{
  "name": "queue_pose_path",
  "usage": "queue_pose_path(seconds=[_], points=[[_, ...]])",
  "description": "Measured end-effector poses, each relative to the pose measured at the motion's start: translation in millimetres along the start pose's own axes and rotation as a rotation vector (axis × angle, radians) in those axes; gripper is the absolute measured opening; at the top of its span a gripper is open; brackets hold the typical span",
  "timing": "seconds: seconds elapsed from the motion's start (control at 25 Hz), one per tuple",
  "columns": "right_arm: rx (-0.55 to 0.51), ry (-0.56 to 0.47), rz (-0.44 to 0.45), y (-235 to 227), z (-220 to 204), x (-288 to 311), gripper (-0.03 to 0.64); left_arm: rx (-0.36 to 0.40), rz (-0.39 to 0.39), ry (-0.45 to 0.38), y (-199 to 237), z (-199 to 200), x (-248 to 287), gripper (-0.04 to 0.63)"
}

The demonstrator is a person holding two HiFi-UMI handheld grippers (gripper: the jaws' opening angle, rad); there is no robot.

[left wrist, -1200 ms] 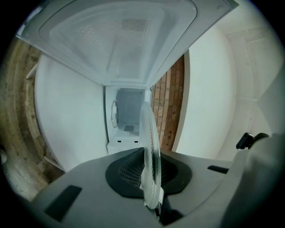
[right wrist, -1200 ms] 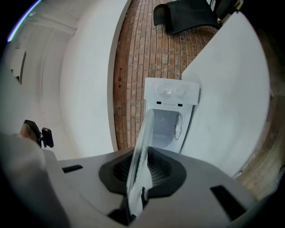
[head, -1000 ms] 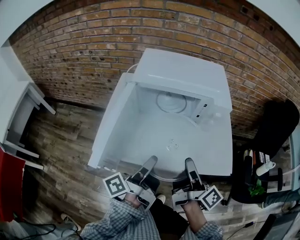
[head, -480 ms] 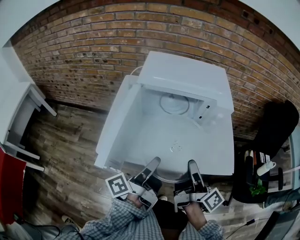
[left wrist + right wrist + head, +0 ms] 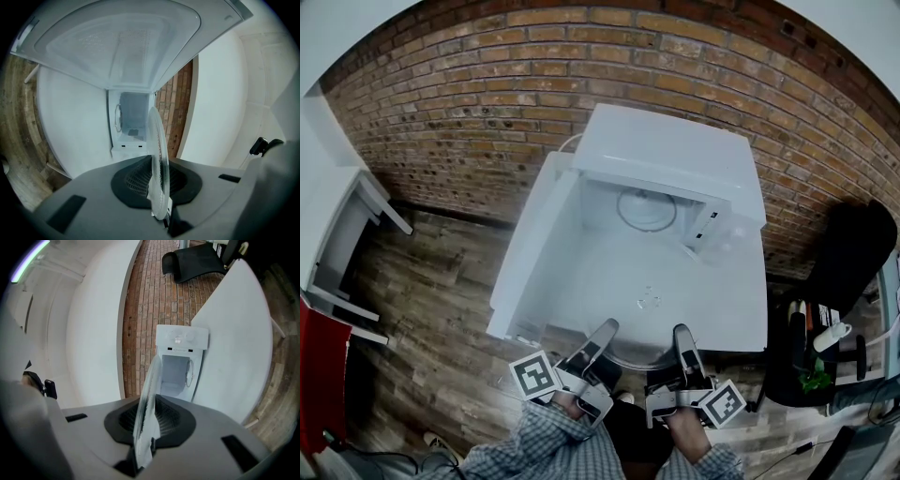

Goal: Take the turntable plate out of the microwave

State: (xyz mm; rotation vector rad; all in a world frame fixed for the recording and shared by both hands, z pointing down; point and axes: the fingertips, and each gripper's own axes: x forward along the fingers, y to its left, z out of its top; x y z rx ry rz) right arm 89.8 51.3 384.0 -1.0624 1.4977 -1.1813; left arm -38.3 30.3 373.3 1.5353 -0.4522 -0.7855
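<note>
With my left gripper (image 5: 602, 330) I pinch the left rim of the turntable plate (image 5: 639, 358), jaws drawn in close on the clear glass. The plate hangs between my two grippers at the middle of the white table's (image 5: 722, 309) near edge, partly over it, and I cannot tell whether it touches the top. My right gripper (image 5: 682, 336) has the opposite rim, jaws just as narrow on the glass. The microwave (image 5: 675, 150) stands open at the table's far edge, well apart from the plate, so I judge the removal itself done. Only setting the plate down seems left. I count one plate, one microwave, two grippers, and one ring (image 5: 647, 208) on the cavity floor.
</note>
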Motion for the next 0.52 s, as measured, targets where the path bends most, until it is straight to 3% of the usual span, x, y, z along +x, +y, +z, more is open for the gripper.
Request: queue_pose_path(seconds=[0.52], points=[[0.009,0.027,-0.012,-5.4,-4.6,1.8,0.048,-0.002,0.011,-0.025,4.4,2.7,-4.9,0.035]])
